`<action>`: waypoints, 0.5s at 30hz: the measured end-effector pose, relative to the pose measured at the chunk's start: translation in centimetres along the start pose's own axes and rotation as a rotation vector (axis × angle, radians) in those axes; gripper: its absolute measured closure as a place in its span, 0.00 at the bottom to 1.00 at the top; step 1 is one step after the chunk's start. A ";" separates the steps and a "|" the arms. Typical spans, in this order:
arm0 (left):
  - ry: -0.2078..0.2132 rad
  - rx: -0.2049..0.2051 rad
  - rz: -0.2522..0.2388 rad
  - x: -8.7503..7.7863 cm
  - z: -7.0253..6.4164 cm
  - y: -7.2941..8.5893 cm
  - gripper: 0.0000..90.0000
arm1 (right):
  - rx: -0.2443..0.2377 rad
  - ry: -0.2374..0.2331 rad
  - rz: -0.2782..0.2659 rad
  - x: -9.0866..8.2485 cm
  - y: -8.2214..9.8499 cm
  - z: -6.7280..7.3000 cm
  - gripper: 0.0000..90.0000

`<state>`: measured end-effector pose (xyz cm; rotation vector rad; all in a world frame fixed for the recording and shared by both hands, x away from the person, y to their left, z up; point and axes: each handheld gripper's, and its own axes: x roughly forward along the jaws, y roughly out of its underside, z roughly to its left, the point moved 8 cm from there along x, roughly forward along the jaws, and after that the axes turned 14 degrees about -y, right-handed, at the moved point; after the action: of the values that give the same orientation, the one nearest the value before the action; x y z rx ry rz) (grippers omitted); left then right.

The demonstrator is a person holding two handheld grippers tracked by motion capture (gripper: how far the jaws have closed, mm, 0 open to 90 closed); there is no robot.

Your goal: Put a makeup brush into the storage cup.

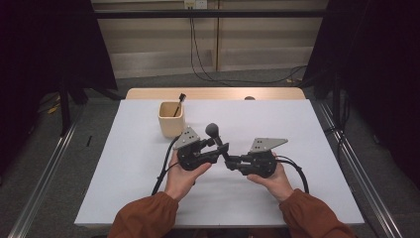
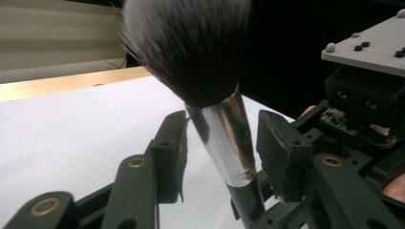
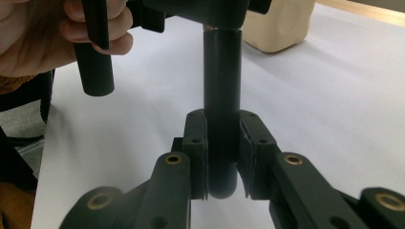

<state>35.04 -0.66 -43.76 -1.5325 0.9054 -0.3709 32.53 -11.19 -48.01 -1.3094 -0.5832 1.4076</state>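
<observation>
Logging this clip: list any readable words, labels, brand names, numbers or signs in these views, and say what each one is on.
None can be read.
Makeup brush: no print shows on its silver ferrule or black handle.
Beige cup: its walls are plain.
Left gripper and right gripper: the grey plates show screw heads, no lettering.
Circuit board on the right gripper: any markings are too small and blurred to read.
Wall outlet: too small to tell.
</observation>
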 end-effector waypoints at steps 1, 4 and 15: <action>0.001 0.000 -0.001 0.0 -0.1 0.0 0.65 | 0.001 0.000 0.000 0.0 0.0 0.0 0.84; 0.003 0.000 0.001 -0.1 0.0 0.0 0.71 | 0.000 -0.006 0.007 0.2 0.3 0.1 0.84; 0.010 0.003 0.000 -0.2 -0.2 0.0 0.74 | 0.004 -0.012 0.003 0.2 0.4 0.2 0.84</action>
<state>34.78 -0.72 -43.65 -1.5293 0.9126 -0.3799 32.26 -11.05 -48.37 -1.3003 -0.5864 1.4195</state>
